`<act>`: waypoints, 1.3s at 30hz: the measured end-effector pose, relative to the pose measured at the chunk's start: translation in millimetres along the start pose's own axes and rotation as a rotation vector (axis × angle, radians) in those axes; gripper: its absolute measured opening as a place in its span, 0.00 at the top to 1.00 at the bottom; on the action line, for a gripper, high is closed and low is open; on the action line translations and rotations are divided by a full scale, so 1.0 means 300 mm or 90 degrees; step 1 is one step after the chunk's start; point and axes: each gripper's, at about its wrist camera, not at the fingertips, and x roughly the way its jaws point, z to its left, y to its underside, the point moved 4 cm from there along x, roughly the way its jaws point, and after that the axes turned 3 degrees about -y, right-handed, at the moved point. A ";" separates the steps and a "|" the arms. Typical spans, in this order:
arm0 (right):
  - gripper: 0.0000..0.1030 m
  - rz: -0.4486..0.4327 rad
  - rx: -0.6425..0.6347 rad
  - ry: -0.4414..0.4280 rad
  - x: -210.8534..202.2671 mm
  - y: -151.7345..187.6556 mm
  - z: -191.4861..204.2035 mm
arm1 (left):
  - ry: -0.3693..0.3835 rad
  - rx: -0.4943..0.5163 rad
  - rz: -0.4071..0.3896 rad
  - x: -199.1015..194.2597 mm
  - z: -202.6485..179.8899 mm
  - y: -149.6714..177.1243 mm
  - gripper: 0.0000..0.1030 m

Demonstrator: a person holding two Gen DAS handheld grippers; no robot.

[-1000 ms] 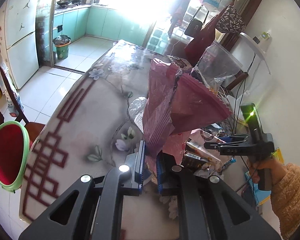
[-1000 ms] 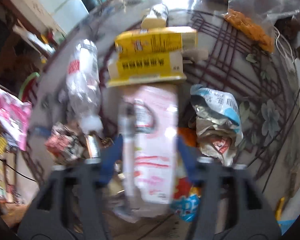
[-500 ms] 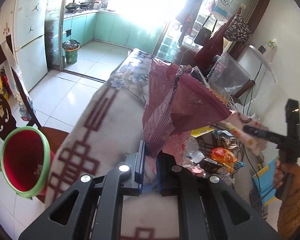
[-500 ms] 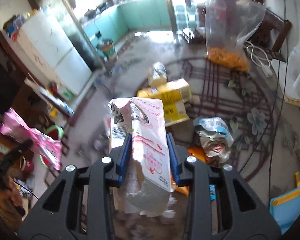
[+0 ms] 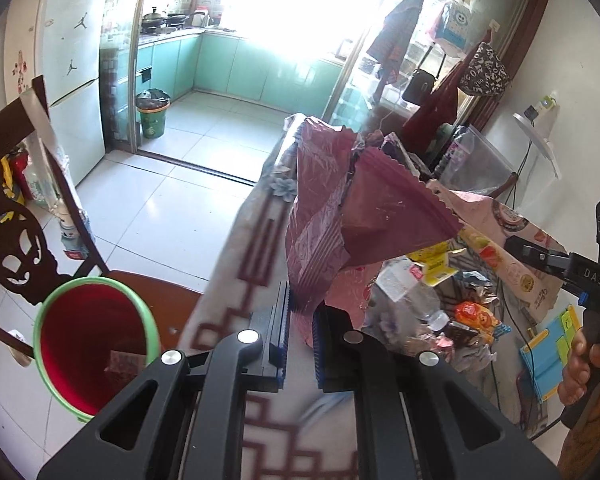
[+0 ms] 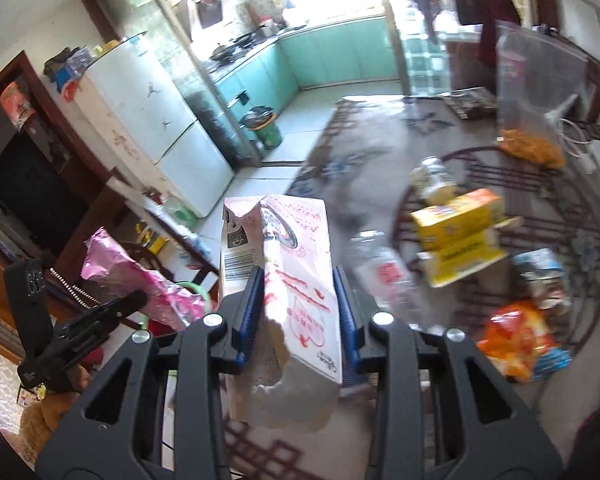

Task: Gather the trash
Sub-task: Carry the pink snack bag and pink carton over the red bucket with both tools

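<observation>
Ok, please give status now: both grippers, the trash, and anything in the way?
Left gripper shut on maroon snack wrapper. Right gripper shut on pink-and-white snack bag. Red bin beside table, path open. More trash on table.

Table litter [image 6: 452, 236] motion-blurred; red bin [image 5: 96, 344] contents unclear, partly hidden.

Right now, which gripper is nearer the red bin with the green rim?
Left. The left gripper, shut on the maroon wrapper, sits by the table edge with the red bin just below and beside it. The right gripper, holding the pink-and-white bag, is further in over the table.
</observation>
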 end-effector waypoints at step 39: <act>0.67 0.206 -0.063 -0.126 0.678 0.171 0.692 | -0.151 -0.149 0.070 0.001 0.777 0.106 0.92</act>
